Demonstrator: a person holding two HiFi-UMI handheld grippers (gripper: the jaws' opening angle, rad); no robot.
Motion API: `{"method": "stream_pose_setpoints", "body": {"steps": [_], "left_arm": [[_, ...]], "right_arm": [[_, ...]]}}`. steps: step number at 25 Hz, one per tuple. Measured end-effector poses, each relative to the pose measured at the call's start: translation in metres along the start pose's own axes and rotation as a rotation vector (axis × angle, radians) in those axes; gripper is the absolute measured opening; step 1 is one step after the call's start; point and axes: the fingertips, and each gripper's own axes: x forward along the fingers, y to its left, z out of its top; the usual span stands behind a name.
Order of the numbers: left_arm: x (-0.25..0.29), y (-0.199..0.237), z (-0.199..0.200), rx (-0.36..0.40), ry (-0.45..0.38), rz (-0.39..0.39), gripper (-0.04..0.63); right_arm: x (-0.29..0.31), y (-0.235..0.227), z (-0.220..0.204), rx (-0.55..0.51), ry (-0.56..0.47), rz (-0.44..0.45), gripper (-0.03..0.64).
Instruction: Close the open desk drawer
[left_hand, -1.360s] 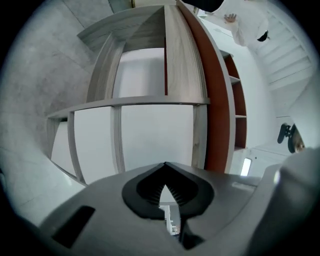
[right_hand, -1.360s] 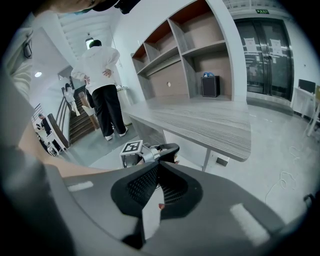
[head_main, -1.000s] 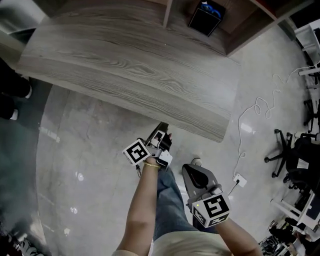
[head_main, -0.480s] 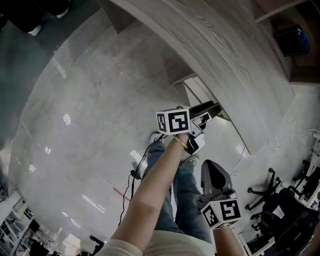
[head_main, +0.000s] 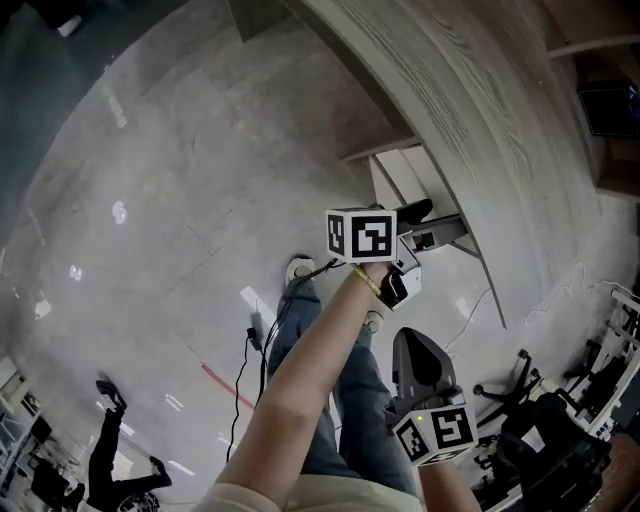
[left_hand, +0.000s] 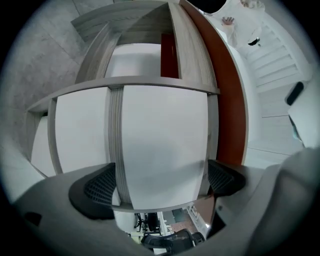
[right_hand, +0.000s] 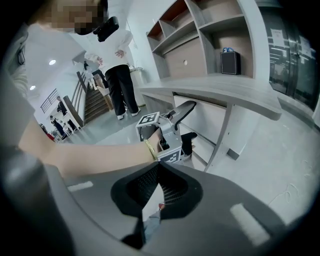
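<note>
The drawer's white front, edged in grey wood grain, fills the left gripper view just past my jaws. My left gripper is opening, its ribbed pads standing wide on either side of that front, not pressing on it. In the head view the left gripper reaches under the grey wood desk to the drawer unit. My right gripper hangs lower, near my jeans, away from the desk. Its jaws are shut with nothing between them. How far the drawer stands out I cannot tell.
A person in black trousers stands by the stairs past the desk's far end. Shelves above the desk hold a black box. Office chairs crowd the right, and a cable lies by my shoe.
The left gripper's jaws have gone from shut to wide open at the drawer front. The right gripper has sunk a little. The head view has swung, so the desk now runs along the right.
</note>
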Motion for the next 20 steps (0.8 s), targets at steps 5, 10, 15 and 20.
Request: {"method": "stream_pose_setpoints", "body": {"steps": [5,10,15,20], "left_arm": [[0.010,-0.004,0.009,0.000,-0.023,-0.008,0.586],[0.011,-0.003,0.011,-0.012,-0.041,0.031,0.583],[0.008,-0.002,0.012,-0.012,-0.057,0.052,0.561],[0.006,-0.002,0.010,-0.011,-0.046,0.055,0.536]], "right_arm": [[0.004,0.002,-0.004,-0.007,0.017,0.014,0.006],[0.010,0.003,-0.007,-0.008,0.021,0.017,0.006],[0.013,0.004,-0.010,-0.013,0.025,0.014,0.006],[0.011,0.001,-0.007,-0.010,0.014,0.010,0.006]]}}
